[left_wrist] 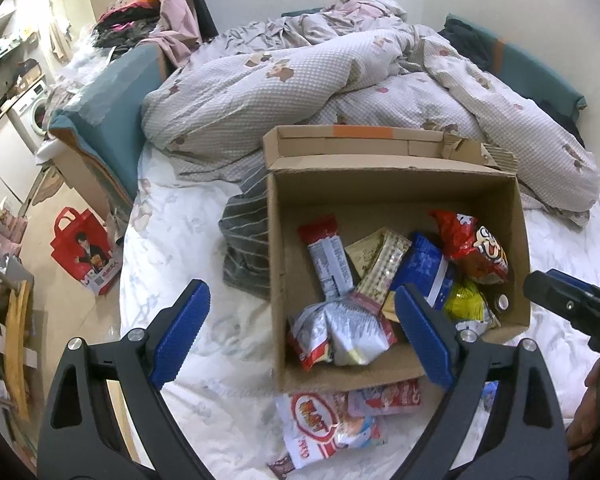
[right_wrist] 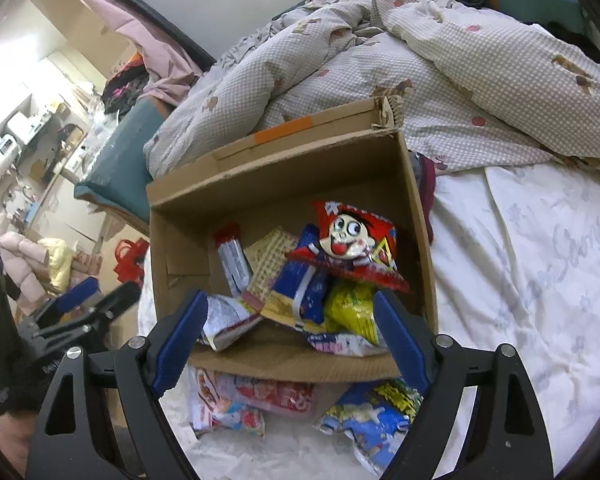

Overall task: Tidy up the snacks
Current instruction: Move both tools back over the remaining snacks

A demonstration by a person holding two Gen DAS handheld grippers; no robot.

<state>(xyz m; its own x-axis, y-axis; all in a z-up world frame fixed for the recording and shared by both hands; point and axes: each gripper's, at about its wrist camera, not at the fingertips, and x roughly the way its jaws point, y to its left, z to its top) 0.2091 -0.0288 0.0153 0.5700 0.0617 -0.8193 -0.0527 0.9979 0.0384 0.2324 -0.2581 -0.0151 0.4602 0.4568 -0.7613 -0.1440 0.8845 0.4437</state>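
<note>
Left wrist view: both grippers, left gripper point(left_wrist: 302, 326) and right gripper point(right_wrist: 296, 334), jaws apart, empty above the cardboard box point(left_wrist: 278, 240).

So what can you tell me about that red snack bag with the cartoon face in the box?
The red snack bag is a shiny, crinkled foil-like packet printed with a wide-eyed cartoon face with a red mouth. It looks puffed and sealed. It lies tilted on top of the pile in the cardboard box, toward the box's right side, resting on a blue packet and a yellow packet. Neither gripper touches it.
</note>
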